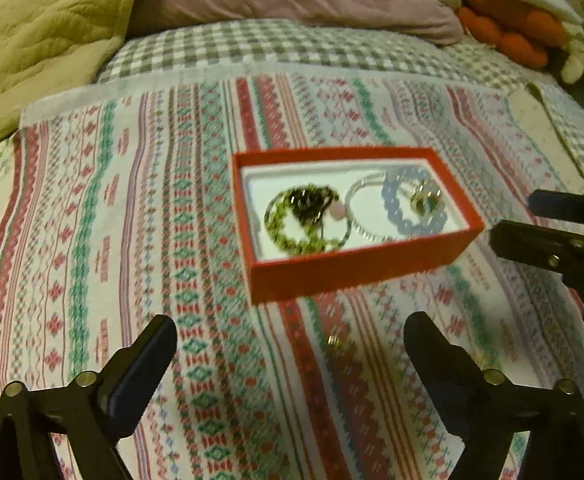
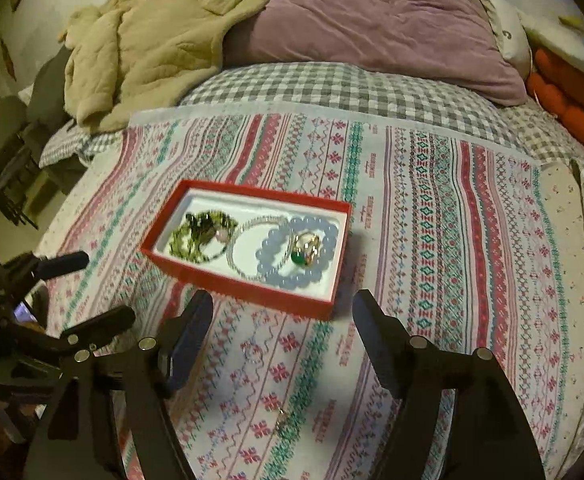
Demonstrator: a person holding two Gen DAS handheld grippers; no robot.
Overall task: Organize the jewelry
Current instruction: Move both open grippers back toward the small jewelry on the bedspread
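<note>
Fingers (image 1: 155,344) of left gripper (image 1: 292,344) and right gripper (image 2: 281,316) spread wide, empty; red box (image 2: 247,294) at 12 o'clock contains three bracelets and one ring (image 2: 307,249).

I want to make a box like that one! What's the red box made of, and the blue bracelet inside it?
The red box looks like cardboard: matte, thin straight walls with sharp folded corners and a white lining. The blue bracelet seems made of round, smooth, milky pale-blue beads, maybe glass, stone or plastic; the look can't tell which.
</note>
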